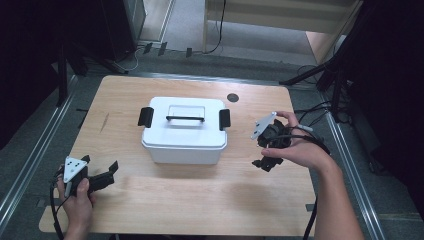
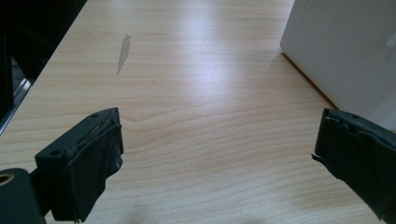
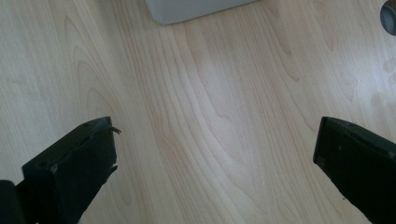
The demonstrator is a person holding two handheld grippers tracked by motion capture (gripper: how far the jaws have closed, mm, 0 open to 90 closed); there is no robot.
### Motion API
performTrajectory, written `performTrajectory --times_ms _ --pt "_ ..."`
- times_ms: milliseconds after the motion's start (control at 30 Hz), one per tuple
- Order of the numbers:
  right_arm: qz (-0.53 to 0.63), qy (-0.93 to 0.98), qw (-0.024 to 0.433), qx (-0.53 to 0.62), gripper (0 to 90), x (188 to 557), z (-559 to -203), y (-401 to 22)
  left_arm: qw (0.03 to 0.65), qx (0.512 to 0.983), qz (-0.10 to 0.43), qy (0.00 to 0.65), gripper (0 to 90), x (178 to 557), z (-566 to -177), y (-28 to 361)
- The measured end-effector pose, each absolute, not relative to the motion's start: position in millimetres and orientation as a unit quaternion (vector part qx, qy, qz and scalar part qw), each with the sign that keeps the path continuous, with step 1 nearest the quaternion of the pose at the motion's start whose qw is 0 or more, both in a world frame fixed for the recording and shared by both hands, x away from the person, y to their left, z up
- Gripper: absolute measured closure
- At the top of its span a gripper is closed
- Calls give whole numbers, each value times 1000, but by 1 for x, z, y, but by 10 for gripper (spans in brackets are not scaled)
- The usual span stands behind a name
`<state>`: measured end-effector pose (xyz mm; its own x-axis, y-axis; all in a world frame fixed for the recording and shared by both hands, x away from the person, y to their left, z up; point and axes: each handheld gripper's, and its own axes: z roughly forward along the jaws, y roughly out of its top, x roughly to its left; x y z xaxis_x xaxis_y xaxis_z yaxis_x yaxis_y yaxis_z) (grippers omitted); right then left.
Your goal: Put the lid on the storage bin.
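White lidded box [image 1: 184, 131] sits mid-table [image 1: 150, 210], latches [image 1: 145, 116] shut; left gripper [image 1: 102, 175] and right gripper [image 1: 265, 161] flank it, well apart, fingers [image 2: 88, 158] spread and empty, likely positioned to reach one side latch each.

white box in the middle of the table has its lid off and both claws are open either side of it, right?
Not quite: the high view shows the lid still on the white box, with both black latches at its ends. The left claw and right claw are indeed open, one on either side.
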<state>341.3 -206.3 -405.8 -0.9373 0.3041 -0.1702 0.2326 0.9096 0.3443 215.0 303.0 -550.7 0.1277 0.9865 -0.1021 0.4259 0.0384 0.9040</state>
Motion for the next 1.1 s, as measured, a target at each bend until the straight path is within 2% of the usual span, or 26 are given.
performTrajectory --times_ms 1100 --pt "320 886 155 297 0 291 -493 -290 430 617 327 572 18 215 -551 302"
